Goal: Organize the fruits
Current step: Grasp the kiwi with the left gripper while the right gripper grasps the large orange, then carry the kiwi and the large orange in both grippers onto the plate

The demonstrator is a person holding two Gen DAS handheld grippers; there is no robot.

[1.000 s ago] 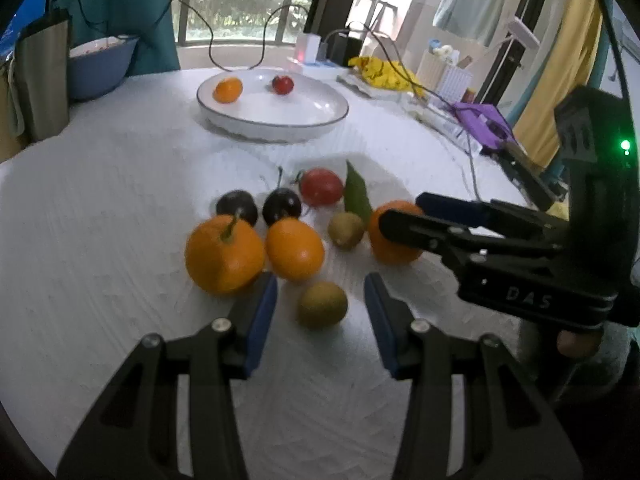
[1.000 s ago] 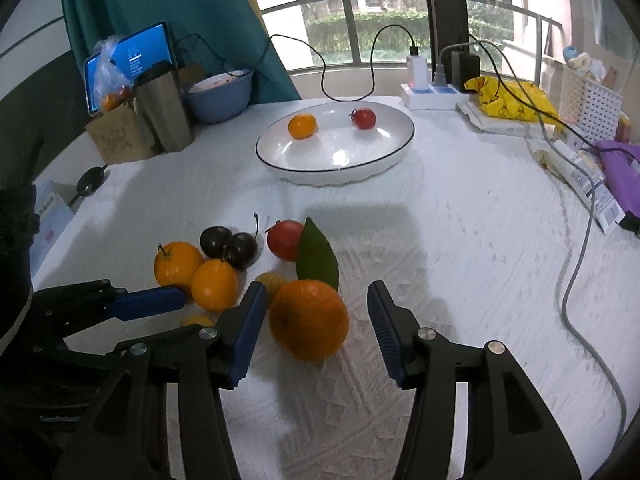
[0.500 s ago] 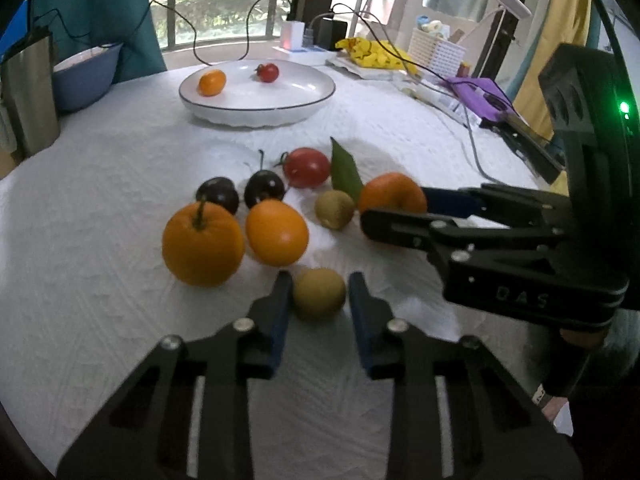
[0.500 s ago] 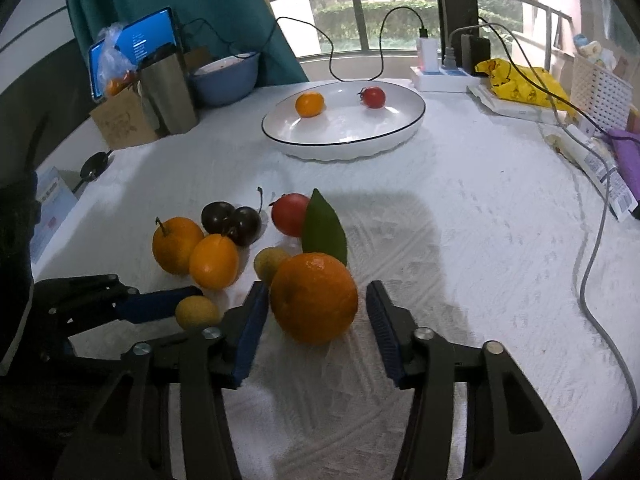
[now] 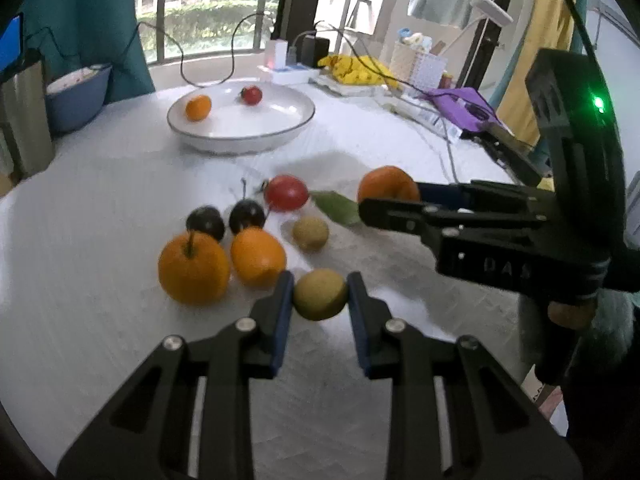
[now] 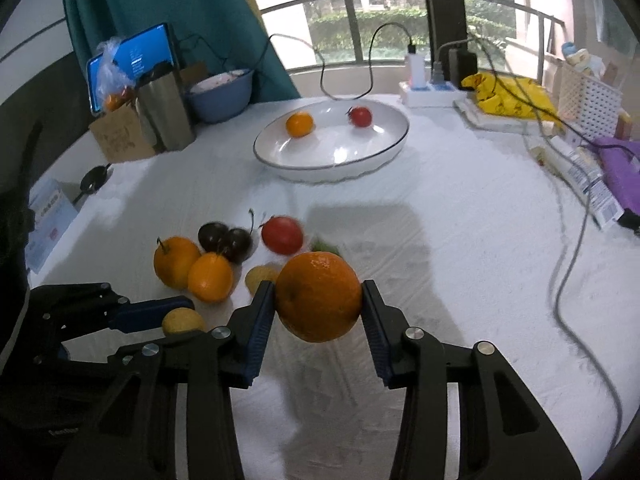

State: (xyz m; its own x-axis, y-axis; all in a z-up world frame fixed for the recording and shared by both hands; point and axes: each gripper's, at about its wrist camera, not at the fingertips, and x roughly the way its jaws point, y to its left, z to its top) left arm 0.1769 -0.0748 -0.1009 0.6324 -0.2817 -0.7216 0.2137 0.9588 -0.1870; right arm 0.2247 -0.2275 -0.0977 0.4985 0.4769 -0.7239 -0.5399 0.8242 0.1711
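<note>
My left gripper (image 5: 320, 296) is shut on a small yellow-green fruit (image 5: 320, 294), held just above the white tablecloth. My right gripper (image 6: 318, 300) is shut on a large orange (image 6: 318, 296), lifted off the cloth; it also shows in the left wrist view (image 5: 386, 186). On the cloth lie two oranges (image 5: 194, 268) (image 5: 258, 256), two dark plums (image 5: 226, 218), a red tomato (image 5: 286, 193), a second yellow-green fruit (image 5: 310, 233) and a green leaf (image 5: 336, 208). A white plate (image 6: 384, 148) at the back holds a small orange (image 6: 299, 124) and a red tomato (image 6: 361, 116).
A blue bowl (image 6: 222, 96), a steel cup (image 6: 166, 116) and a cardboard box (image 6: 120, 136) stand at the back left. A power strip (image 6: 430, 94), yellow cloth (image 6: 508, 96), white basket (image 6: 588, 100) and a grey cable (image 6: 568, 264) lie at the right.
Both grippers closed on their fruits: the left on the yellow-green fruit, the right on the large orange. Both fruits have been lifted slightly off the cloth.
</note>
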